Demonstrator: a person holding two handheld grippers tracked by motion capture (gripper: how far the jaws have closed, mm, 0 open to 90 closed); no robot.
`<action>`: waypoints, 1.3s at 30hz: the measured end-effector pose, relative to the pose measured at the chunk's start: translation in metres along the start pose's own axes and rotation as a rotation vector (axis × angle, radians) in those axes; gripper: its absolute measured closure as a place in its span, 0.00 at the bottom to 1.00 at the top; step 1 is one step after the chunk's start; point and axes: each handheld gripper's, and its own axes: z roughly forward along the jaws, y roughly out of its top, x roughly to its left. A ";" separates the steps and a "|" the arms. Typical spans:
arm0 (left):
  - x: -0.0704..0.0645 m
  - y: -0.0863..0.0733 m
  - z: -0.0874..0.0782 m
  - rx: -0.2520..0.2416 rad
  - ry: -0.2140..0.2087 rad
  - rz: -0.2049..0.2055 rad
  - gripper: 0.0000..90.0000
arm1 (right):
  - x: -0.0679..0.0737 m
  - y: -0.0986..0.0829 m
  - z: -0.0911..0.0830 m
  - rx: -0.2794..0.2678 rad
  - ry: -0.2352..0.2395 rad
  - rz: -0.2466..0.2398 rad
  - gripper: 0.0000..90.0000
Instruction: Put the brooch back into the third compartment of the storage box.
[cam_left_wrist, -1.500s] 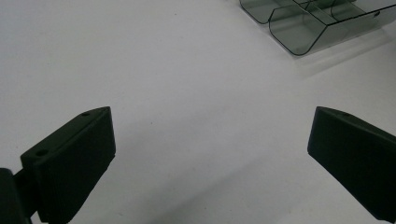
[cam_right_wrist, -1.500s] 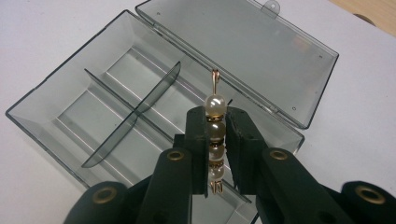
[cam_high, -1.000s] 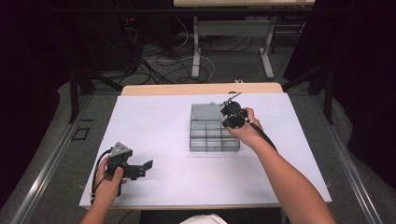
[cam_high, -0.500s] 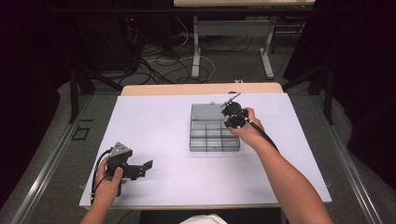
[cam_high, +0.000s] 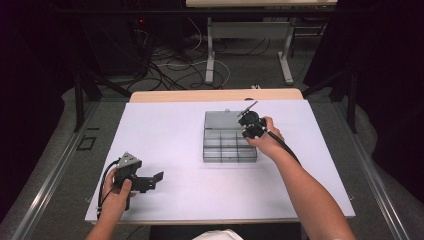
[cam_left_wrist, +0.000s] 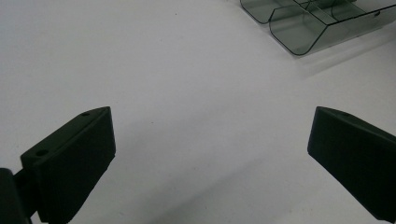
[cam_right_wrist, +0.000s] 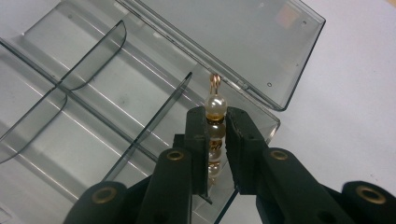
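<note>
- I see the clear smoky-grey plastic compartment box (cam_high: 229, 145) lying open right of centre on the table, its flat lid (cam_right_wrist: 261, 42) folded back on the far side; the divided compartments I can see hold nothing.
- My right gripper (cam_right_wrist: 216, 135) is clenched on a short string of cream pearl beads with a small gold loop at its tip (cam_right_wrist: 215, 106), holding it upright above the box's far right corner compartment, close to the lid hinge.
- My left gripper (cam_left_wrist: 210, 163) rests released, jaws wide apart, low over the near left of the table, well apart from the box.
- The white matte tabletop (cam_high: 170, 135) has a pale wooden strip (cam_high: 215, 95) along its far edge.
- Beyond it I see a dark room with tangled black cables (cam_high: 165, 65) on the grey floor and metal table legs (cam_high: 210, 50).
</note>
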 end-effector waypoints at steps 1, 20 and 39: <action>0.000 0.000 0.000 0.002 0.002 0.002 0.01 | 0.000 -0.001 0.003 -0.050 0.018 0.010 0.86; 0.000 0.002 0.005 0.012 0.004 0.004 0.01 | 0.000 -0.002 -0.006 -0.067 0.116 0.109 0.57; -0.002 0.002 0.004 0.010 -0.003 0.005 0.01 | 0.005 -0.010 -0.037 -0.160 0.158 0.175 0.35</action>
